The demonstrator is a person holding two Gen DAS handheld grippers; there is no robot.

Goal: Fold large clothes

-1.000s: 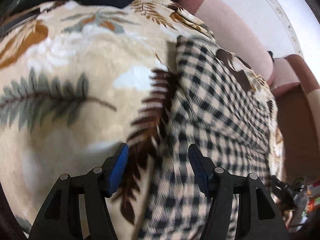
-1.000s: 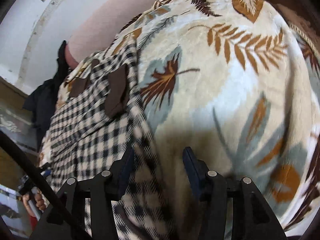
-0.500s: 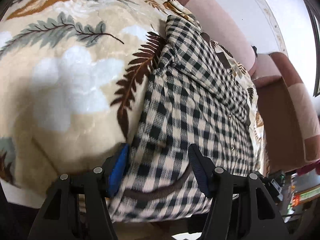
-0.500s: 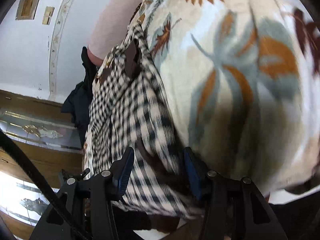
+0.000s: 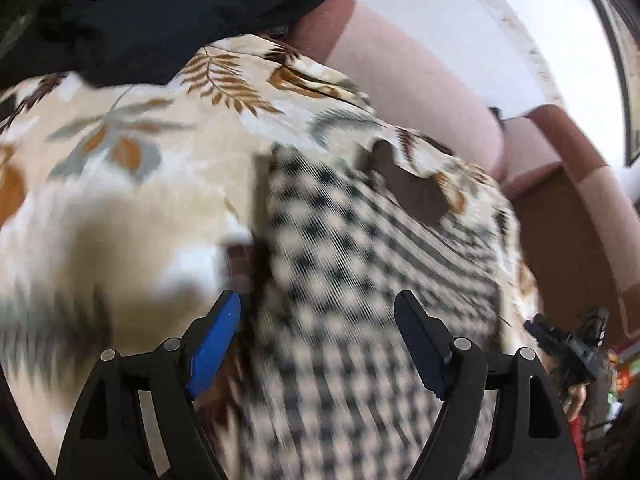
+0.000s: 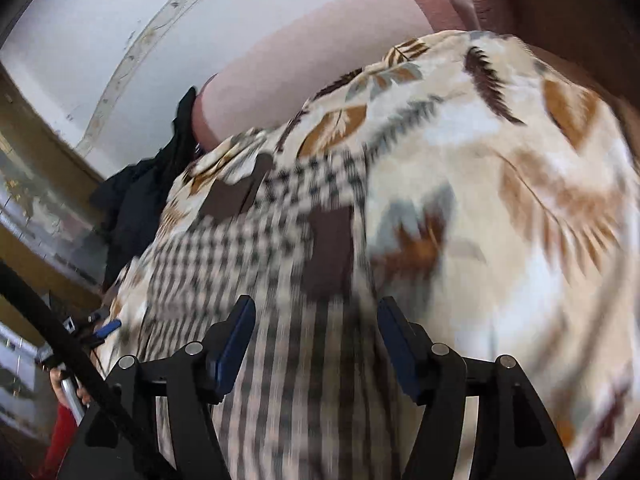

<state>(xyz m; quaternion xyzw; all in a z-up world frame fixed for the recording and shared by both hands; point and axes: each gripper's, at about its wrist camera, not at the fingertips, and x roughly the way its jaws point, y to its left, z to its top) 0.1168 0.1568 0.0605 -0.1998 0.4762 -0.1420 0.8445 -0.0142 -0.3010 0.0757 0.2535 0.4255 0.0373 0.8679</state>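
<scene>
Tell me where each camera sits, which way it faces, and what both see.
Left wrist: on the left hand-held gripper, tilted down at the black-and-cream checked shirt on the leaf-print fleece blanket; its opening jaws show, nothing pinched.
Right wrist: on the right hand-held gripper, tilted down at the shirt; jaws opening, nothing pinched.
Shared: shirt, blanket, pink sofa back.

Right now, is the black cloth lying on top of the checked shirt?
No, the black cloth lies at the far end of the leafy blanket, apart from the checked shirt.
</scene>
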